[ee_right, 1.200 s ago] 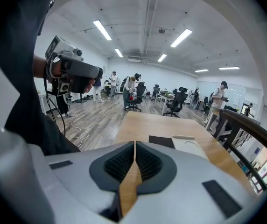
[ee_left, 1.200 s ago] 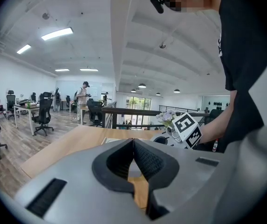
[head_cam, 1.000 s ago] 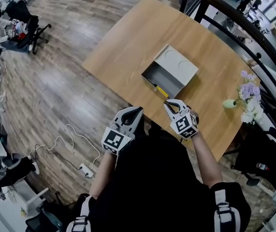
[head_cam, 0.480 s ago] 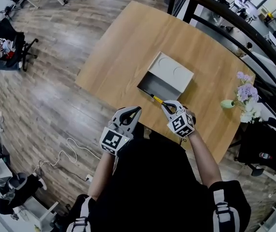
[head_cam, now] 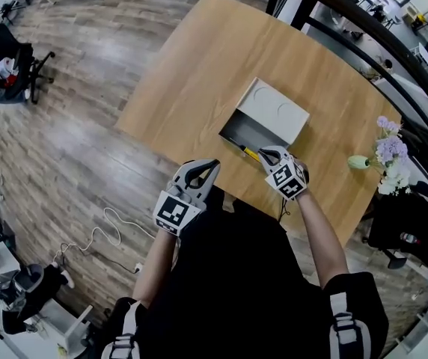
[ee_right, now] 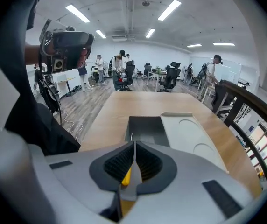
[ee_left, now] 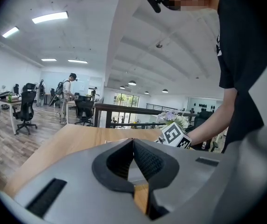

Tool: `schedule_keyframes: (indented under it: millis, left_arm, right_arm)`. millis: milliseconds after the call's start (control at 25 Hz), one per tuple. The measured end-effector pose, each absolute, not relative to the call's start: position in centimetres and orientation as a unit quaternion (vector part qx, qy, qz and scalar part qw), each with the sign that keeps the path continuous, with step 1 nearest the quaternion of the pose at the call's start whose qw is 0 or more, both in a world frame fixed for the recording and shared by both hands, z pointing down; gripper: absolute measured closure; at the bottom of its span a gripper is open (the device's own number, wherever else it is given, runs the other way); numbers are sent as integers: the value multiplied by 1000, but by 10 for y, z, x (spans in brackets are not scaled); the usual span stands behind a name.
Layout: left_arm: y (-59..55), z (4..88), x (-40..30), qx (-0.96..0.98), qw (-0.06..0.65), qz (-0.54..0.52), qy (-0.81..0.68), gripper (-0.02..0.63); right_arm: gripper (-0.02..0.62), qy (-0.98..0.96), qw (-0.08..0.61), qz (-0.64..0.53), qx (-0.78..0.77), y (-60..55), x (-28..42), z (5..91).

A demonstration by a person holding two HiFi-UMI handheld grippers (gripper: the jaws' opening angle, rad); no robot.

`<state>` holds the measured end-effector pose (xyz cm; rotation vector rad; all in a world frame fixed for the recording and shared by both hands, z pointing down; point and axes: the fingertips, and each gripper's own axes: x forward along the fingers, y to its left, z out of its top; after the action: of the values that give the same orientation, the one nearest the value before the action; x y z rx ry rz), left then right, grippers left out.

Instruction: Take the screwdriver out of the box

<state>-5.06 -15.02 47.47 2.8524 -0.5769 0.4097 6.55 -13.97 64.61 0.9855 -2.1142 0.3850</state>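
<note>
**Screwdriver clamped in the right gripper at the open end of the box**

The grey box (head_cam: 233, 131) sits near the middle of the wooden table (head_cam: 199, 66). Its pale lid (head_cam: 275, 113), which bears two round recesses, covers the far part of the box and leaves the near part uncovered as a dark compartment. The screwdriver (head_cam: 250, 153) lies just outside this opening. Its yellow handle is at the tips of the right gripper (head_cam: 266, 155) and its dark shaft points towards the box's near rim. Whether the tip passes over the rim cannot be told.

In the head view, both grippers are near the table's front edge. The left gripper (head_cam: 211, 167) is well apart from the box, at the person's left. A vase of flowers (head_cam: 384, 159) stands by the table's right edge, and a white cable (head_cam: 102, 226) trails across the plank floor.

The right gripper view looks into the box (ee_right: 145, 125) from its open end, which the head view cannot do. It shows dark inner walls, a thin pale streak by the left wall, and the lid (ee_right: 189, 134) drawn off to the right. The jaws of the right gripper (ee_right: 134, 146) are closed on the screwdriver (ee_right: 126, 174), seen as a yellow strip between the ribbed pads.

The left gripper view shows the jaws of the left gripper (ee_left: 133, 141) closed tip to tip. Only the table surface shows through the gap behind them. The right gripper's marker cube (ee_left: 174, 135) appears beyond, with the flowers (ee_left: 173, 118) behind it.
</note>
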Motion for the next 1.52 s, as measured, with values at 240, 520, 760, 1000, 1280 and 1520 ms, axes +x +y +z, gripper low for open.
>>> schedule_keyframes:
  millis: [240,520,760,1000,1280,1520]
  left_arm:
    - [-161,486,-61,962,115,152,-196,584]
    - [-168,490,-56,963,114,153,-190,584]
    - [-172,492,-60,961,121,153,-197,584]
    - [-177,496,-65,959,123,154,-206,584]
    - [-177,495,-67,958,124,152,-210,584]
    - [-178,496,-67,957,125,157,-209,584]
  right_arm:
    - [566,-805,419,215,360,-151,69,678]
    - [457,-788,478,287,261,-139,66,725]
    - [447,-773,503,316,225,-137,64,741]
    - [443,-761,522,330,198,-141,61,755]
    - [445,-747,539,349,171,-137,61,765]
    - [448,-742,538,369,154,-135,59,763]
